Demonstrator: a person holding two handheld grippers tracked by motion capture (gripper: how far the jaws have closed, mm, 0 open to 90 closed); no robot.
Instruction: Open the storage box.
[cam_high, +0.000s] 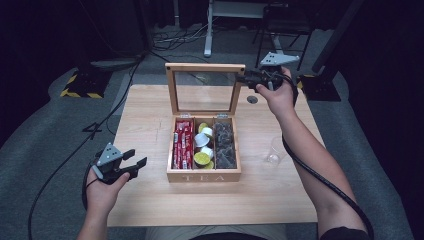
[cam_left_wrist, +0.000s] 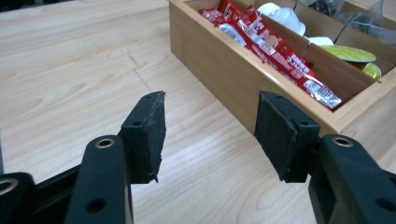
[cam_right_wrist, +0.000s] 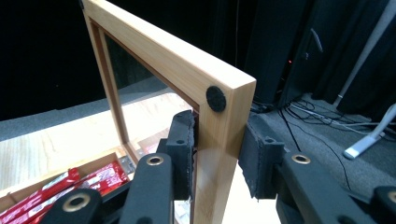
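Overall: a person works a wooden tea box (cam_high: 204, 175) at the middle of the table (cam_high: 150, 200), its glass-paned lid (cam_high: 205, 68) standing upright at the far side.
Right gripper (cam_high: 248, 78): at the lid's far right corner; in the right gripper view (cam_right_wrist: 218, 154) its jaws straddle the lid's side rail (cam_right_wrist: 219, 140), one pad touching the wood, the other a sliver off, so the pinch is loose or only just forming.
Left gripper (cam_high: 137, 160): near left of the box, jaws spread and holding nothing; it hovers just above the table.
Box contents: red sachets (cam_high: 183, 145) in the left compartment, round capsules (cam_high: 203, 145) in the middle, dark packets (cam_high: 224, 145) on the right.
Progress (judged): the lid is fully raised; whether it is being opened or is about to be shut cannot be told, and nothing has been lifted out.
Left gripper view: shows the box's near left wall (cam_left_wrist: 219, 65) and the sachets (cam_left_wrist: 275, 51) close up.
Right gripper view: shows a round black bumper (cam_right_wrist: 216, 98) on the lid corner.
High view: shows a clear cup (cam_high: 274, 150) to the right of the box.
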